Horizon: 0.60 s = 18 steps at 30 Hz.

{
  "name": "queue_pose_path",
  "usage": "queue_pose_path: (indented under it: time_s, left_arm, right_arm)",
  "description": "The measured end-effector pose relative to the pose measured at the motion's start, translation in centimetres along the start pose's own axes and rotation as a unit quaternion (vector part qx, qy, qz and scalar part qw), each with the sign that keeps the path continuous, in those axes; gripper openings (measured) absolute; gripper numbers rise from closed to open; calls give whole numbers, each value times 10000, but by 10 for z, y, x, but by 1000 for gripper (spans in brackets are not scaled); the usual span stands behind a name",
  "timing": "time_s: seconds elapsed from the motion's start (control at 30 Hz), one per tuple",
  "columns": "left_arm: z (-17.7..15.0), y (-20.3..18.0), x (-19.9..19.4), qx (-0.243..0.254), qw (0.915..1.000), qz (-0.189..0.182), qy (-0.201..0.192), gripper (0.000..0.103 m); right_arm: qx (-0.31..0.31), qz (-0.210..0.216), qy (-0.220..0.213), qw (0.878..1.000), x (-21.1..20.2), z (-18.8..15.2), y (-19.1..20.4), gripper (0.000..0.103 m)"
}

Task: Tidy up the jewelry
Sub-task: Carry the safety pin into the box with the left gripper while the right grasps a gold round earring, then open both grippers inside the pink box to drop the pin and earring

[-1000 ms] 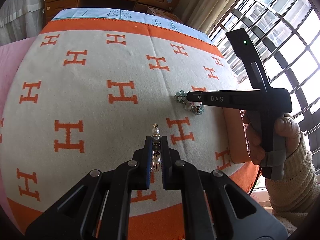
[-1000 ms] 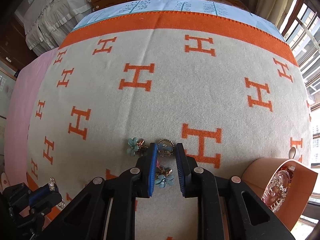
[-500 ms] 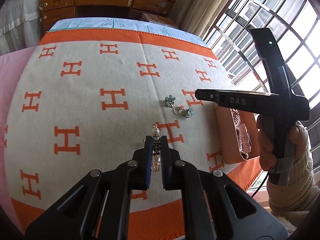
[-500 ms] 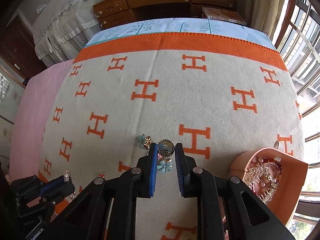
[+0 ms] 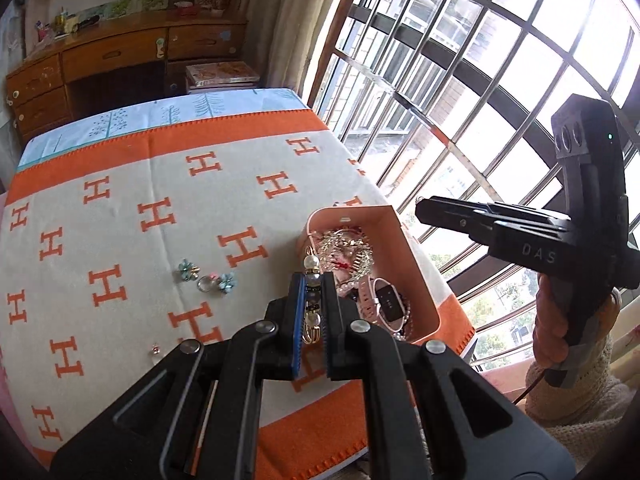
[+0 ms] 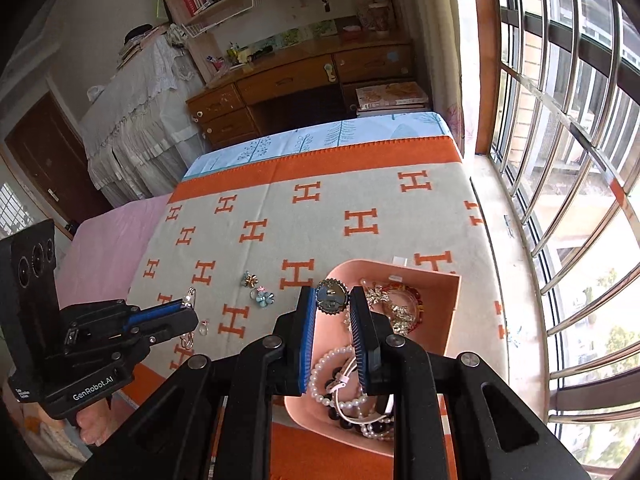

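Jewelry fills the pink box (image 5: 416,276) at the blanket's (image 5: 120,208) window-side edge, and more pieces lie loose on the cloth. From our left wrist camera, our left gripper (image 5: 312,312) is clenched on a beaded gold pin (image 5: 311,300), holding it upright just at the box's near-left corner; a pink watch (image 5: 386,304) and gold chains lie inside the box. Two blue flower pieces (image 5: 188,270) and a small ring (image 5: 205,283) rest on the blanket to the left, well apart from the box. Our right gripper (image 5: 424,212) hangs above the box's window side; from here we cannot tell its grip. From our right wrist camera, the right gripper (image 6: 332,308) clasps a round silver brooch (image 6: 331,297) over the box's (image 6: 452,312) left rim, with pearl strands (image 6: 332,380) below. The left gripper (image 6: 188,312) holds the pin (image 6: 191,295) above the blanket (image 6: 320,220).
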<state>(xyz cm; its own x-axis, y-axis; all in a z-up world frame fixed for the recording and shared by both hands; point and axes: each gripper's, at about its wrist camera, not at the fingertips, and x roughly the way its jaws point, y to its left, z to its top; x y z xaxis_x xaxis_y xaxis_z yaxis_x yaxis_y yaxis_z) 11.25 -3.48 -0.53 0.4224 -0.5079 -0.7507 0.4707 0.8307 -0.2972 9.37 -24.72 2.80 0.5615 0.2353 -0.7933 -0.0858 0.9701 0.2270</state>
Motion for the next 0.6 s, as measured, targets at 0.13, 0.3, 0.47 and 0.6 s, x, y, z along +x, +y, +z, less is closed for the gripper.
queue_pose_path:
  time_s: [0.13, 0.3, 0.47, 0.6]
  left_arm:
    - [18, -32, 34, 126, 9995, -139, 249, 5]
    - [27, -46, 84, -121, 9962, -304, 805, 5]
    - [24, -43, 119, -334, 9932, -168, 1106, 5]
    - [22, -41, 131, -298, 9929, 129, 1141, 6]
  right_arm:
    - [154, -64, 112, 9998, -1, -16, -34, 17]
    - [365, -183, 439, 9982, 21, -41, -70, 17]
    - [462, -153, 645, 9967, 44, -57, -83, 18]
    - [562, 57, 762, 9955, 64, -62, -84, 21]
